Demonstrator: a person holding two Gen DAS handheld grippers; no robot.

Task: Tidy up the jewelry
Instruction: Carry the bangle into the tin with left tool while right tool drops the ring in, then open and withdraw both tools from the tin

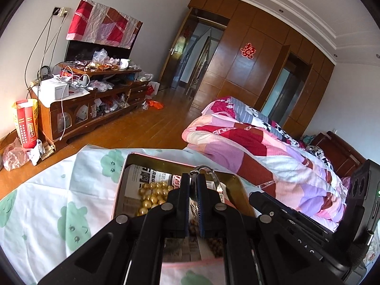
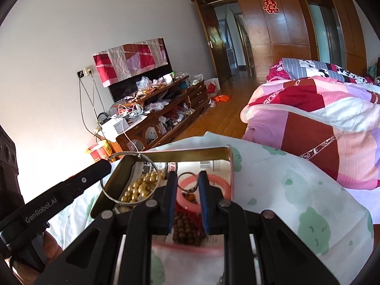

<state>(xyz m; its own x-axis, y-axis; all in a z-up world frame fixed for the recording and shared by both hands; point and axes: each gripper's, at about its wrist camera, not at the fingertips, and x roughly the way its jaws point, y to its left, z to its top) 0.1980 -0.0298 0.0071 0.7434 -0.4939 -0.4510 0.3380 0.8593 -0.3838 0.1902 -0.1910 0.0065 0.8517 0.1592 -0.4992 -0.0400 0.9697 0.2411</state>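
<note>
The left tool (image 1: 194, 178) hides most of the silver bangle (image 1: 204, 169) it pinches; only a short arc shows above the fingers. Its body covers the near part of the tin (image 1: 123, 166) and part of the gold beads (image 1: 152, 194). In the right wrist view, the right tool (image 2: 187, 180) hides the near rim of the pink bangle (image 2: 220, 185), and the brown beads (image 2: 187, 228) look blurred. The newspaper print (image 1: 144, 175) is too small to read.

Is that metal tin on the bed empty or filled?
Partly filled. The open tin holds gold beads, a pink bangle and brown beads on newspaper lining.
</note>
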